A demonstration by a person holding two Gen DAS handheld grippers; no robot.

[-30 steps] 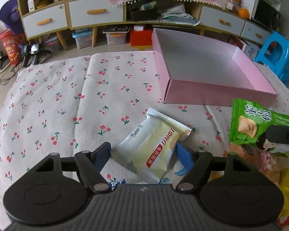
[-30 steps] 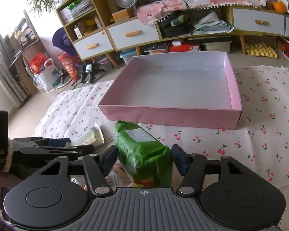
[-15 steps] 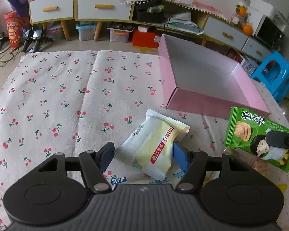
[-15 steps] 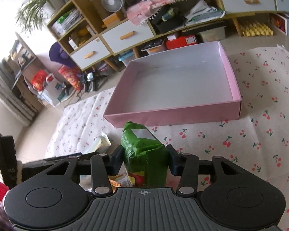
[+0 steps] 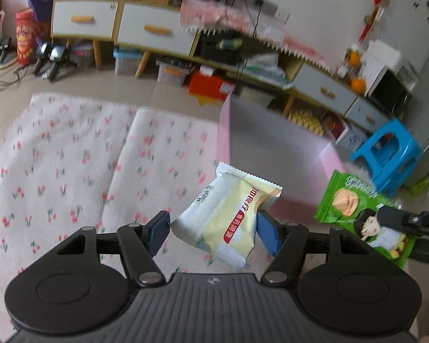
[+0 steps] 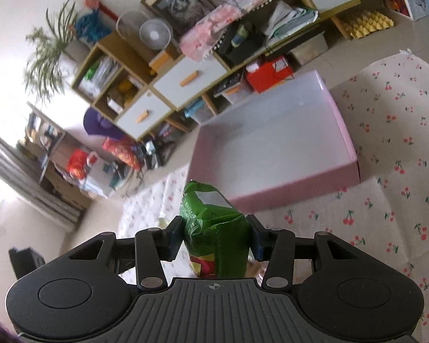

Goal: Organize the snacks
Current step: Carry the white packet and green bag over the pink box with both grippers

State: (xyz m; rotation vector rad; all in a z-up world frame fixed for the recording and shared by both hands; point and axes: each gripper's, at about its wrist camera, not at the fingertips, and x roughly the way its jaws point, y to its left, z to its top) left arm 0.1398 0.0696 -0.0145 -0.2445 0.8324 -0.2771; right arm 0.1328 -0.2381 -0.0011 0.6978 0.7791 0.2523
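My left gripper [image 5: 213,228] is shut on a white and cream snack packet [image 5: 226,214] and holds it in the air above the cherry-print cloth [image 5: 71,171]. My right gripper [image 6: 214,235] is shut on a green chip bag [image 6: 214,228], also lifted; that bag also shows in the left wrist view [image 5: 354,208] at the right. The empty pink box [image 6: 271,148] lies open ahead of both grippers and is blurred in the left wrist view [image 5: 271,143].
A blue plastic stool [image 5: 386,154] stands right of the table. Wooden cabinets with drawers [image 5: 114,25] and floor clutter line the far wall. Cherry cloth [image 6: 386,200] spreads to the right of the box.
Both grippers have risen with their packets off the table. The views have tilted up and closer to the pink box.
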